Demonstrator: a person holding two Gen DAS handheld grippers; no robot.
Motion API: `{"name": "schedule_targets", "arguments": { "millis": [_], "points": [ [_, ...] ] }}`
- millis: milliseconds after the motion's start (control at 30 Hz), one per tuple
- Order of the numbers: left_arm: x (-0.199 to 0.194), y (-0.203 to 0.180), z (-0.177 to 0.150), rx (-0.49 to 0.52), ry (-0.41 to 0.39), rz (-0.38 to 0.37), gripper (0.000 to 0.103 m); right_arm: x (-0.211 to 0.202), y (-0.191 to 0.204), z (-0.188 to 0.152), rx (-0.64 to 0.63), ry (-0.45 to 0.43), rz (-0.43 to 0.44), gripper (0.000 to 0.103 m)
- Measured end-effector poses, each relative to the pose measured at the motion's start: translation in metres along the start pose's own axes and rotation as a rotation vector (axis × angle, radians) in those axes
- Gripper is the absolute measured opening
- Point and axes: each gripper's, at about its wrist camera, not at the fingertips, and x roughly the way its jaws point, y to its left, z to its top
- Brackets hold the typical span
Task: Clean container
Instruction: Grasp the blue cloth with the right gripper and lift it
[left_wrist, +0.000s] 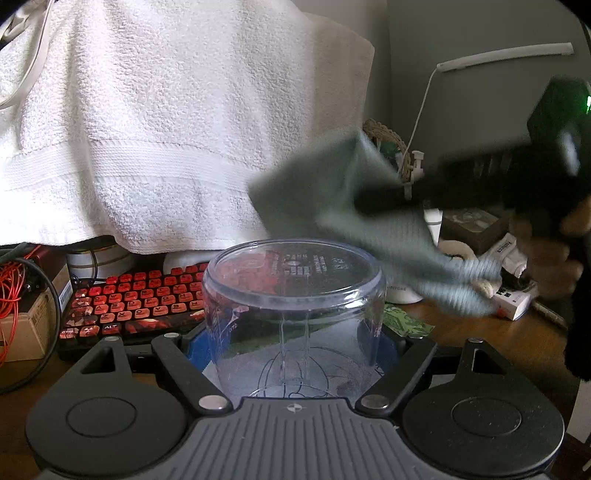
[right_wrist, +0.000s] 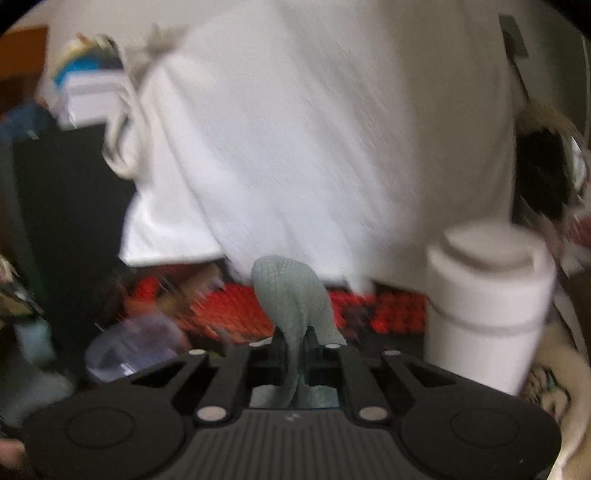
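Note:
A clear plastic container stands upside down, its flat base up, between the fingers of my left gripper, which is shut on it. My right gripper is shut on a grey-green cloth. In the left wrist view the right gripper holds the cloth in the air, above and to the right of the container, apart from it and blurred by motion. The container also shows blurred at the lower left of the right wrist view.
A large white towel hangs behind the container. A red-keyed keyboard lies on the wooden desk to the left. A white cylindrical jar stands at the right. Orange cables and boxes crowd the left edge.

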Motion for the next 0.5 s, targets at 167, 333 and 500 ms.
{"name": "schedule_targets", "arguments": {
  "millis": [167, 333, 500],
  "points": [
    [0.0, 0.0, 0.0, 0.0, 0.0, 0.001, 0.082, -0.004, 0.015, 0.024, 0.043, -0.027, 0.179, 0.008],
    [0.0, -0.001, 0.0, 0.001, 0.001, 0.003, 0.082, 0.005, 0.044, 0.029, -0.06, 0.024, 0.286, 0.008],
    [0.0, -0.004, 0.0, 0.016, 0.004, 0.011, 0.082, 0.022, 0.072, 0.025, -0.201, 0.102, 0.3, 0.008]
  ]
}}
